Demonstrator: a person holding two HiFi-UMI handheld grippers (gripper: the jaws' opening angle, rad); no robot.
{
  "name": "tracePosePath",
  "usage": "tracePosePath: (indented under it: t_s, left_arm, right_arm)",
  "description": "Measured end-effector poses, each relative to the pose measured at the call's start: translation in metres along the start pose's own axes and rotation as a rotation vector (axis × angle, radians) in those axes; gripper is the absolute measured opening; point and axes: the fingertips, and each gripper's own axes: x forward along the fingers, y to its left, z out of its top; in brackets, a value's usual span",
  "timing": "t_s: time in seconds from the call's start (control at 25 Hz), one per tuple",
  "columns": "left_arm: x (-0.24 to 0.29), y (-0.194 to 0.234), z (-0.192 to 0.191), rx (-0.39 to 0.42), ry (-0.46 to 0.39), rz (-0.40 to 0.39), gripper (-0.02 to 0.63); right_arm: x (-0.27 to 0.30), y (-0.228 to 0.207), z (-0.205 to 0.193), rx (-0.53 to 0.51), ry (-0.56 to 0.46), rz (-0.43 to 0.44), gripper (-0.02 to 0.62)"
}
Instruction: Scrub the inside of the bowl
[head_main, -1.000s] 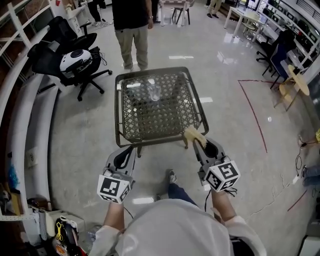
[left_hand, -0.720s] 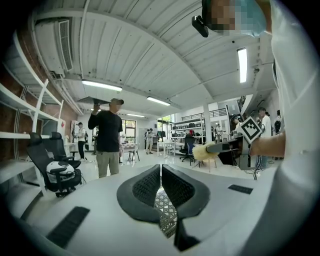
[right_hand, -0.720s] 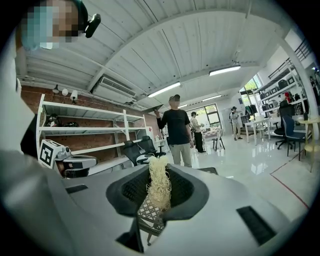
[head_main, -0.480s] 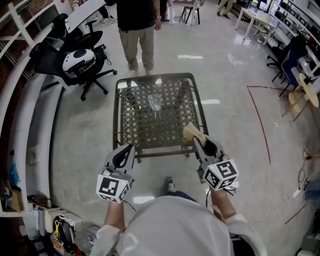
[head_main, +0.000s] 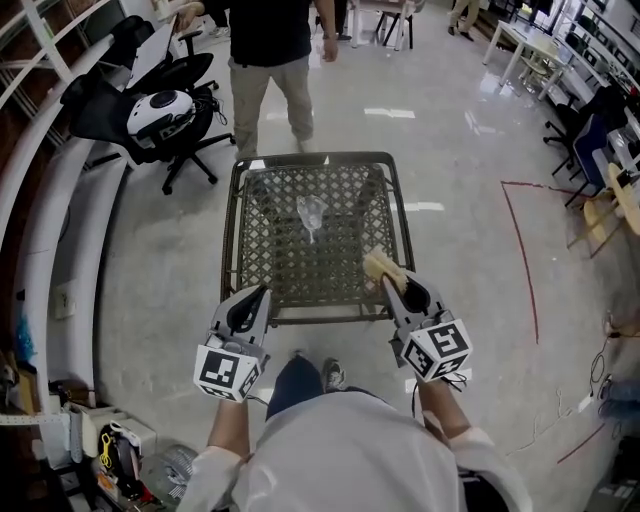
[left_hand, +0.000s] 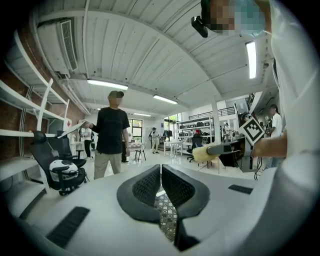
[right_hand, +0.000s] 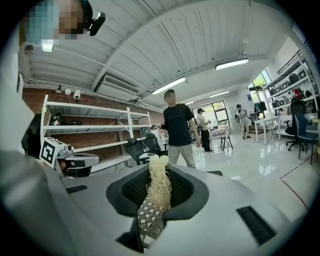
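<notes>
Progress: you are not scrubbing yet. Nothing of the task is looking done, and both tools are hanging over the near edge of the surface (head_main: 290, 255), well apart from the bowl (head_main: 310, 213).
Left to do: as I judge it, you are facing the whole job: reaching the bowl, steadying it, and working the scrubber round its inside.
Right side: the right gripper (head_main: 388, 283) is pointing at the surface, and its fingers are clamping a pale, stringy scrubber (head_main: 380, 267) that is sticking out past their tips. The right gripper view is showing the same fibres (right_hand: 159, 185) pinched between the fingers.
Left side: the left gripper (head_main: 263, 291) is carrying nothing. Its fingers (left_hand: 148, 186) are pressing together with only a thin seam between them.
Bowl's place: it is standing alone near the middle of the lattice surface, upright as far as I can tell, touching neither tool.
Bowl's look: it is showing as a small, clear vessel that is catching the ceiling light, with the lattice showing through it. It is too small here to tell whether it is dirty or wet.
Handling: looking so light, it is probably going to slide or tip under the scrubber, so you are likely needing the empty fingers on its rim.
Beyond: a person (head_main: 270, 40) is standing just past the far edge of the surface.
</notes>
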Motion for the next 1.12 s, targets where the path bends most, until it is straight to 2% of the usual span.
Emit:
tracePosePath:
  t_s: [0.48,0.88,1.12]
  left_arm:
    - [0.054,0.051,-0.002,-0.002,0.007,-0.071,0.034]
    - [0.092,0.100,0.006,0.025,-0.004,-0.176,0.034]
    - [0.106,0.112,0.003,0.018,0.012,-0.213,0.034]
  right_arm:
    - [0.059,-0.011,0.005,0.016,0.003,-0.056,0.086]
    - [0.110,-0.011,0.015,0.022,-0.024,-0.137,0.086]
    - [0.126,-0.011,0.015,0.033,-0.016,-0.155,0.086]
